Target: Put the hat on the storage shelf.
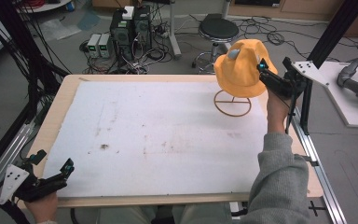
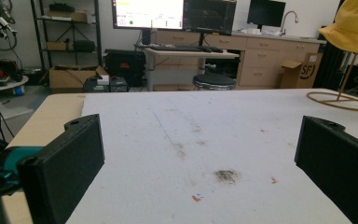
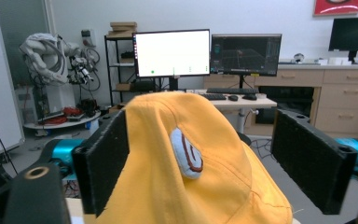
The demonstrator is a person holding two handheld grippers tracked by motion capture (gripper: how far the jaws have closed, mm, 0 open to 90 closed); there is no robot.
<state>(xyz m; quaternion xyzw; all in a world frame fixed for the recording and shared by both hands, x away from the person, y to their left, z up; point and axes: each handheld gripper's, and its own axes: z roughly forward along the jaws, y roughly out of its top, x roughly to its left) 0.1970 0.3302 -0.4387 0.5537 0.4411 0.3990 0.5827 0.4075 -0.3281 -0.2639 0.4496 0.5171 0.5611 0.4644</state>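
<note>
A yellow bucket hat [image 1: 240,67] with a small white ear patch [image 3: 186,151] sits on a thin wooden stand whose ring base [image 1: 233,103] rests at the table's far right. My right gripper [image 1: 265,70] is raised at the hat's right side and open. In the right gripper view its jaws [image 3: 200,154] stand wide on either side of the hat's crown [image 3: 191,196], the left jaw against the cloth. My left gripper [image 1: 55,161] lies open at the near left corner, nothing between its jaws [image 2: 200,144]. The hat [image 2: 354,25] and ring base [image 2: 340,100] show far right there.
A stained white mat [image 1: 158,135] covers most of the wooden table. Beyond the far edge stand a black stool [image 1: 218,30] and computer towers [image 1: 130,28] among cables. A black frame post [image 1: 335,32] and a grey robot arm [image 1: 354,79] are off the right side.
</note>
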